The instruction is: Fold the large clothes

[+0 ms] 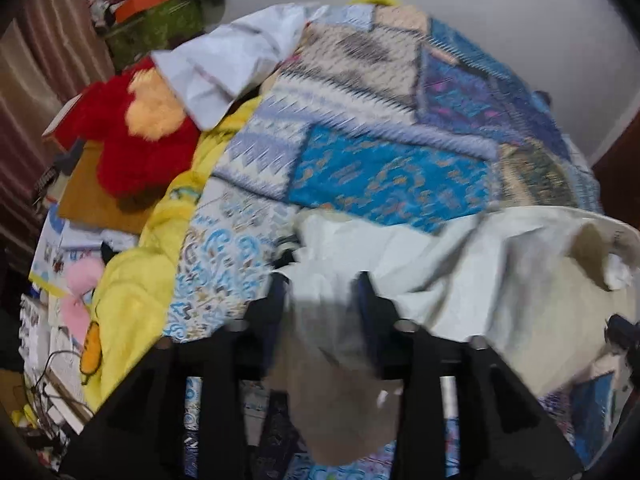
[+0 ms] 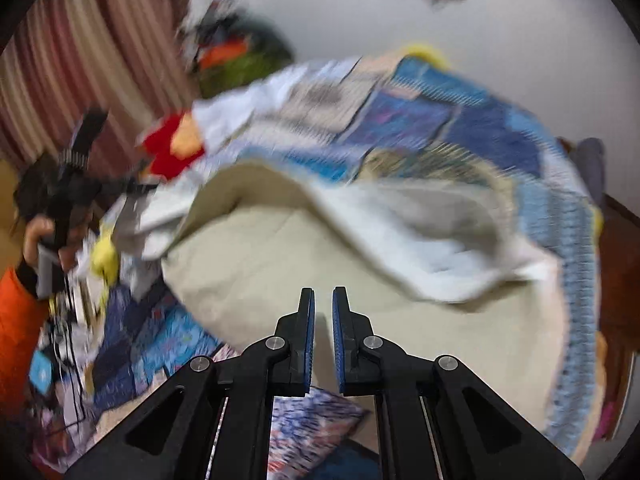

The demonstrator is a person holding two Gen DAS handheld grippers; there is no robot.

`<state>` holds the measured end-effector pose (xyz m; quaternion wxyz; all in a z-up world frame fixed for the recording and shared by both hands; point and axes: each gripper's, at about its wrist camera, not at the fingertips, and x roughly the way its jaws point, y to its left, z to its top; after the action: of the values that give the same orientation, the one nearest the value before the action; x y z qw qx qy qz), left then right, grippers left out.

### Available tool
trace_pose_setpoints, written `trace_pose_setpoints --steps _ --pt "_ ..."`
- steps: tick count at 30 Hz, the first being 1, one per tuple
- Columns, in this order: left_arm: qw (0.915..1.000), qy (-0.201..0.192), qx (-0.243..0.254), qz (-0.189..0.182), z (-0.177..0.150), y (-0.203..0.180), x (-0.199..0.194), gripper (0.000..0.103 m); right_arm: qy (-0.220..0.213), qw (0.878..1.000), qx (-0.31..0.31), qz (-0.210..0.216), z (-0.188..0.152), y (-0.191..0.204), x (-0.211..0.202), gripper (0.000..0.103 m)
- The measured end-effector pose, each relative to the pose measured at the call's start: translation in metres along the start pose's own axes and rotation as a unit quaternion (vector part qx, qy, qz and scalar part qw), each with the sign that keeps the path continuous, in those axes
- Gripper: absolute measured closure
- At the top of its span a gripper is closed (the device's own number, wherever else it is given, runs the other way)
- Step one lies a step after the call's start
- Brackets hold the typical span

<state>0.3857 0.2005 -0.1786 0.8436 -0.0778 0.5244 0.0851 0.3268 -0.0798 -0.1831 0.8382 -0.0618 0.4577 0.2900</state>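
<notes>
Evenly lit, soft indoor light, no glare. Strong motion blur across both views, worst in right wrist view. Fisheye bending, dark vignette at the edges.

Left gripper (image 1: pixel 324 304): fingers parted, a fold of pale cloth bunched between them and clamped. Seen from the right wrist view, left hand (image 2: pixel 44 240) wraps its handle, orange sleeve at the wrist. Right gripper (image 2: pixel 323 300): jaws nearly together, narrow gap, nothing between them.
</notes>
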Motion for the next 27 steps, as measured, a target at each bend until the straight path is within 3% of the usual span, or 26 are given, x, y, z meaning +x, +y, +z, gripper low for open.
trace_pose_setpoints --steps 1,5,9,15,18,21,23,27 --pt "0.9999 0.001 0.003 0.010 -0.001 0.004 0.006 0.043 0.013 1.000 -0.009 -0.004 0.002 0.007 0.016 0.098" --pt "0.9991 -0.008 0.021 0.035 -0.008 0.023 0.011 0.041 0.040 0.998 -0.018 -0.046 0.017 0.005 0.062 0.098" --pt "0.9966 -0.059 0.047 0.034 -0.016 0.025 -0.025 0.041 0.055 0.994 0.034 -0.090 0.036 -0.036 0.086 0.098" --pt "0.9858 -0.129 0.104 -0.028 -0.031 -0.027 -0.077 0.017 0.020 0.982 0.105 -0.157 0.062 -0.090 0.086 0.098" --pt "0.9789 -0.134 0.142 -0.062 -0.041 -0.068 -0.077 0.011 -0.024 0.969 0.142 -0.203 0.069 -0.103 0.069 0.098" --pt "0.9727 -0.119 0.197 -0.031 -0.055 -0.105 -0.051 0.011 -0.048 0.968 0.151 -0.197 0.069 -0.105 0.049 0.098" --pt "0.9697 -0.104 0.221 0.002 -0.062 -0.118 -0.029 0.011 -0.055 0.974 0.137 -0.174 0.065 -0.098 0.033 0.098" --pt "0.9704 -0.080 0.222 0.051 -0.062 -0.107 -0.001 0.011 -0.038 0.989 0.098 -0.106 0.048 -0.075 0.014 0.098"
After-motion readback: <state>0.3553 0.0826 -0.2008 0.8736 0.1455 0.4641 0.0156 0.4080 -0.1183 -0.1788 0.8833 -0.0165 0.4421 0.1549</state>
